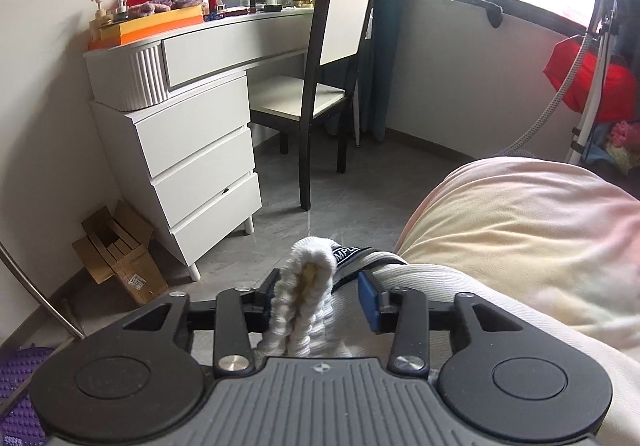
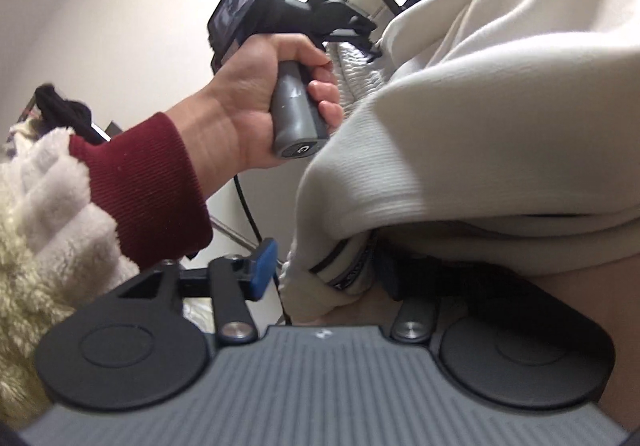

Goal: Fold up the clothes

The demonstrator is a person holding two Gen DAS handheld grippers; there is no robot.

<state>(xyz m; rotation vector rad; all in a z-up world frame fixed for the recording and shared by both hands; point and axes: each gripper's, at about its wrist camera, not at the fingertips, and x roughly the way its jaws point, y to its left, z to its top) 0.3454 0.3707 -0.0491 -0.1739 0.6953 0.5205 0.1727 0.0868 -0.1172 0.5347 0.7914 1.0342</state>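
Black-grey gripper [image 1: 320, 296] — blue pads, maroon sleeve [image 2: 140, 181]

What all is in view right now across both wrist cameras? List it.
Cream ribbed-knit garment: one, off-white, draped between both claws; its thick ribbed hem sits between the left claw's fingers.
White dressing table with drawers: one, against the left wall, top crowded with bottles.
Orange flat box: one, on the dressing table.
White-and-black chair: one, at the dressing table.
Brown cardboard box: one, on the floor by the drawers.
Red bag: one, under the window.
Cream fleece fabric: one heap, lower left of right view.
Left hand: one, maroon cuff, gripping grey handle.
Left claw: open around the hem.
Right claw: open, one finger hidden by cloth.
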